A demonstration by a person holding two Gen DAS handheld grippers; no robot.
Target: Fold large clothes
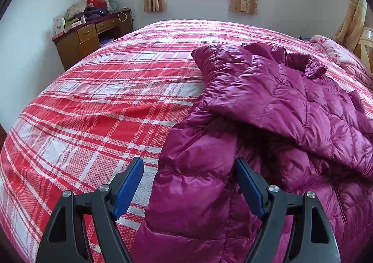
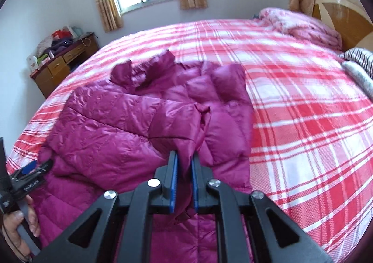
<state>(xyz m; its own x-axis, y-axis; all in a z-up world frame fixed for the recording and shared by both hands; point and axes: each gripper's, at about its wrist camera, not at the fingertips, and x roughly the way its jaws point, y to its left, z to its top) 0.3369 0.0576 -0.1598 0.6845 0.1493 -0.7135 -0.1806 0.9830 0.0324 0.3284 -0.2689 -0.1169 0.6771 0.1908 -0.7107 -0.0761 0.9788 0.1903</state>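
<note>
- Magenta quilted down jacket (image 2: pixel 144 123) lies rumpled across the near half of the red-and-white plaid bedspread (image 2: pixel 303 111), collar toward the window edge, hem toward the near edge.
- The right gripper (image 2: pixel 184 158) has its blue pads pinched on a thin fold of the jacket's fabric, lifting it.
- The left gripper (image 1: pixel 188 162) hangs with fingers spread wide, straddling the jacket's left hem edge, gripping nothing.
- The jacket's long axis runs away from both grippers; the left likely needs to close on that edge.
</note>
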